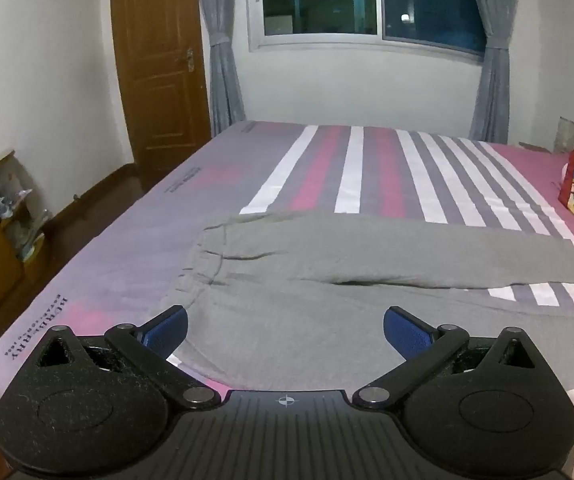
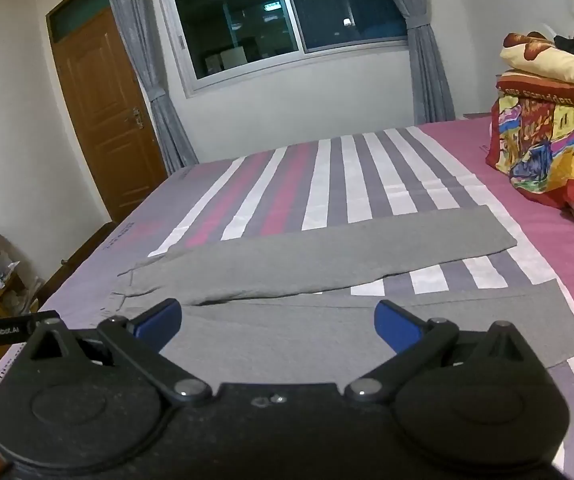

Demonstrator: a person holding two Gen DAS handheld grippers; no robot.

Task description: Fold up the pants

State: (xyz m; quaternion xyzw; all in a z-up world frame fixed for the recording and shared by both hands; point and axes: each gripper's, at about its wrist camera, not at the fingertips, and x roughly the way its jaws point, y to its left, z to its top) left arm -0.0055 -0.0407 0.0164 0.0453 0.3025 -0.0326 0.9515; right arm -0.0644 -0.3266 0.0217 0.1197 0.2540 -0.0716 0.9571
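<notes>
We are holding the left gripper (image 1: 285,330) with its blue-padded fingers (image 1: 167,330) spread wide apart, gripping nothing, hovering over the near leg of the grey knit pants (image 1: 327,248). The pants are lying flat on the bed with the pink, grey and white striped sheet (image 1: 347,168), waistband toward the left, both legs running out to the right with a narrow wedge of sheet showing between them. We are holding the right gripper (image 2: 278,326) in the same way, its blue pads spread wide and empty, above the near leg of the pants (image 2: 327,256). A brightly patterned red and yellow folded quilt (image 2: 547,148) is sitting at the right end of the bed, well apart from the pants.
</notes>
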